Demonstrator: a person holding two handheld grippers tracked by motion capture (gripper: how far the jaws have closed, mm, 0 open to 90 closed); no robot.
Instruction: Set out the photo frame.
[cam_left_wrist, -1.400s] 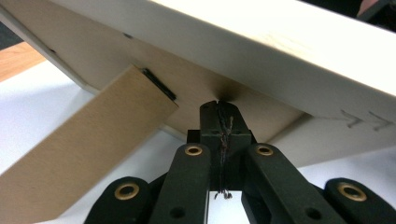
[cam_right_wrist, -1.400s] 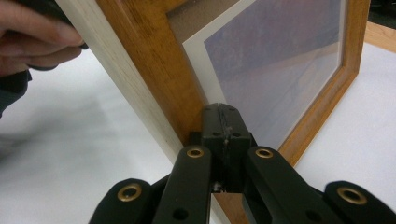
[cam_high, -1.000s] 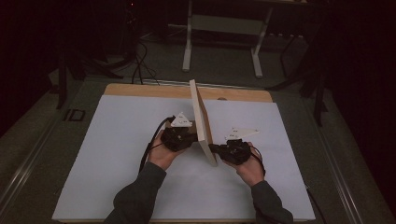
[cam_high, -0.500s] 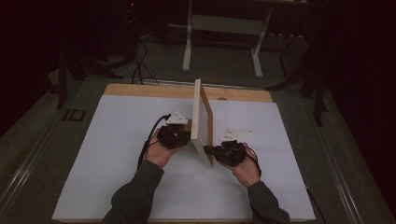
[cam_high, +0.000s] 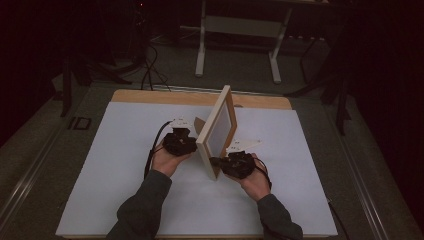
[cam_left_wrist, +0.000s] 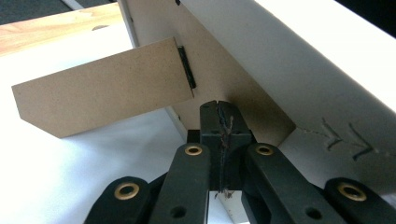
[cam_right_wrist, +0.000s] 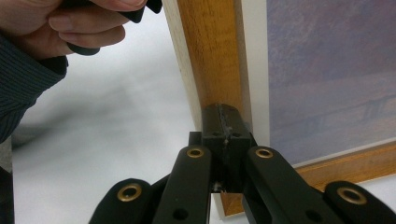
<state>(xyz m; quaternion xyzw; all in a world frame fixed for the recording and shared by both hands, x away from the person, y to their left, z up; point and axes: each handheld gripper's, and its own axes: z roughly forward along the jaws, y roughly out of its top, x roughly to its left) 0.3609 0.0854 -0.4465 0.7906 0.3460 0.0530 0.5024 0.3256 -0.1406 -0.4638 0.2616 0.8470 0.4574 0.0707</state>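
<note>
Dark floor and a pale metal stand (cam_high: 237, 37) fill the background beyond a table (cam_high: 150, 96) covered by a white sheet (cam_high: 115, 170), where a person in dark sleeves works with two hand-held grippers. Between them a wooden picture frame (cam_high: 216, 131) stands upright on its edge, tilted slightly, its glazed front turned toward the right gripper (cam_high: 216, 162) and its brown backboard toward the left gripper (cam_high: 192, 143). Seen from the left gripper view, the left gripper (cam_left_wrist: 219, 112) has its jaws pressed together with nothing between them, the closed tips resting against the backboard (cam_left_wrist: 224, 79) directly ahead; the frame's fold-out cardboard stand (cam_left_wrist: 105, 93) swings out on its black hinge (cam_left_wrist: 187, 67) just above and to the left of those tips. From the right gripper view, the right gripper (cam_right_wrist: 225, 119) is likewise closed and empty, its tips meeting the frame's lower corner, where the wood moulding (cam_right_wrist: 212, 51) rises straight above them and the bluish print (cam_right_wrist: 331, 70) spreads to the right. The person's left hand (cam_right_wrist: 84, 23) appears beyond the frame's edge, up and to the left of the jaws
</note>
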